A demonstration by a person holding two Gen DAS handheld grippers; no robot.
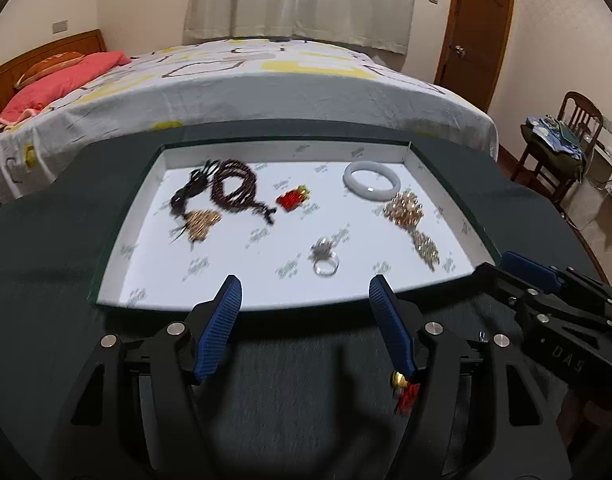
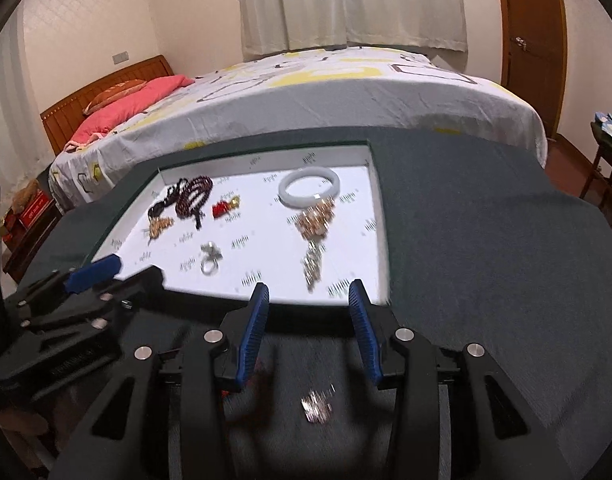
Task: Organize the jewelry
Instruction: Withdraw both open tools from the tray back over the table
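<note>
A shallow white tray (image 1: 226, 292) (image 2: 266, 294) on the dark green table holds jewelry: dark bead strands (image 1: 230, 188) (image 2: 192, 196), a red-gold earring (image 1: 292, 199) (image 2: 224, 207), a white bangle (image 1: 371, 180) (image 2: 309, 192), gold chains (image 1: 403, 208) (image 2: 315, 220), a silver ring (image 1: 325, 260) (image 2: 210, 258). A second red-gold earring (image 1: 403, 392) lies on the table by my left gripper's right finger. A silver piece (image 2: 315, 404) lies on the table under my right gripper. My left gripper (image 1: 304, 292) and right gripper (image 2: 309, 294) are open and empty before the tray's near edge.
A bed (image 1: 234, 80) stands behind the table. A wooden chair (image 1: 561, 144) with clothes is at the right, a door (image 1: 477, 28) beyond it. My right gripper also shows in the left wrist view (image 1: 545, 292), my left in the right wrist view (image 2: 78, 292).
</note>
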